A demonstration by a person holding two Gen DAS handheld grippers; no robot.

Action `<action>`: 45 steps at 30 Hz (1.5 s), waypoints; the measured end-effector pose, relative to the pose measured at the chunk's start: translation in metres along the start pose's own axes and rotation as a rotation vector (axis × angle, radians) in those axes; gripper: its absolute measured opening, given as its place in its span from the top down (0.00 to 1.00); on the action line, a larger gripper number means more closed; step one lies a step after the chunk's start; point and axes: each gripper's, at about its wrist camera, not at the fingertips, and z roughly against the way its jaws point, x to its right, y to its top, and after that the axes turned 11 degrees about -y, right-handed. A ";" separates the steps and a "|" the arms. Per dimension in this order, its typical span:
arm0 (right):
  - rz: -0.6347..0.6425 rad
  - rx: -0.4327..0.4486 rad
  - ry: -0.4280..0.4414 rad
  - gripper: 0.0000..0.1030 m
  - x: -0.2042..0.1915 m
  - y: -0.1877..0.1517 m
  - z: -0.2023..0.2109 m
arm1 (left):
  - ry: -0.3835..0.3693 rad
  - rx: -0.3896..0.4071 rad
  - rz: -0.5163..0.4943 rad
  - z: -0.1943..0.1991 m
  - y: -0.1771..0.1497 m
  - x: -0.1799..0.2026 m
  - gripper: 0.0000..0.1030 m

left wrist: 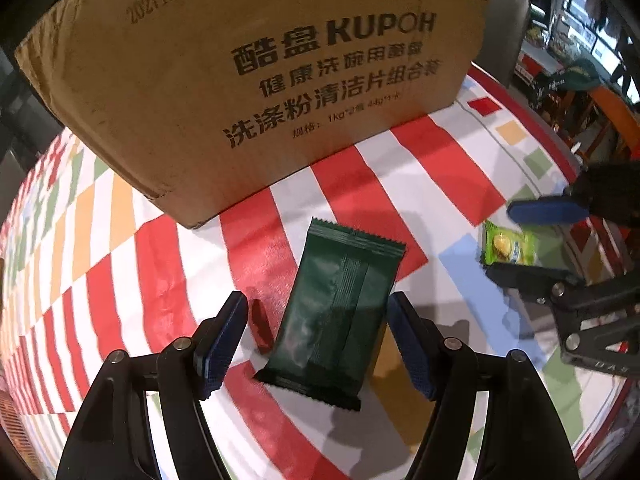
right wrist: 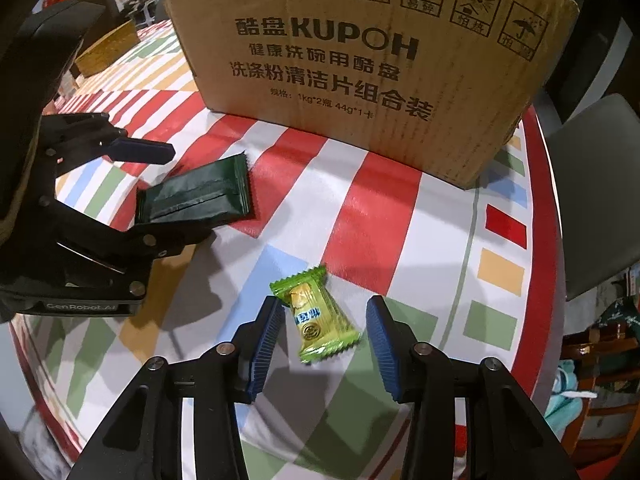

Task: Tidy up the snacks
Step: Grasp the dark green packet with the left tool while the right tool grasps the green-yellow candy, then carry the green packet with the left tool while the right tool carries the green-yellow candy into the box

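Note:
A dark green snack packet (left wrist: 332, 316) lies flat on the striped tablecloth (left wrist: 132, 264). My left gripper (left wrist: 316, 304) points down over it and stands open, a blue pad on either side of the packet; the left pad stands clear of it. A small light green wrapped candy (right wrist: 316, 316) lies further right. My right gripper (right wrist: 323, 308) is open around it, pads apart from the wrapper. Across the table, the right wrist view shows the left gripper (right wrist: 190, 192) straddling the dark packet (right wrist: 200, 196). The left wrist view shows the right gripper (left wrist: 500, 240) over the candy (left wrist: 510, 246).
A large brown cardboard box (right wrist: 360, 60) with black printing stands just behind both snacks, its front wall (left wrist: 240, 80) close to the grippers. A flat yellow-brown box (right wrist: 108, 46) lies at the far left. A grey chair (right wrist: 592, 184) stands beyond the table's red right rim.

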 end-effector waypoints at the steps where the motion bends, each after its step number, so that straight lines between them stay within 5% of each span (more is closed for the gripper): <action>1: -0.005 0.003 0.004 0.60 0.002 -0.001 0.001 | -0.017 0.005 0.022 -0.001 0.001 -0.003 0.31; 5: -0.029 0.014 0.016 0.65 0.006 -0.001 0.001 | -0.060 0.021 0.081 -0.002 0.001 -0.008 0.37; 10: -0.044 0.029 0.037 0.76 0.009 -0.003 0.002 | -0.077 0.038 0.088 0.002 -0.003 -0.005 0.57; 27: -0.093 0.102 0.050 0.79 0.011 -0.008 0.024 | -0.043 0.150 0.138 0.039 -0.021 0.016 0.58; 45: -0.118 0.317 -0.016 0.79 0.020 0.004 0.098 | 0.024 0.340 0.136 0.112 -0.015 0.032 0.58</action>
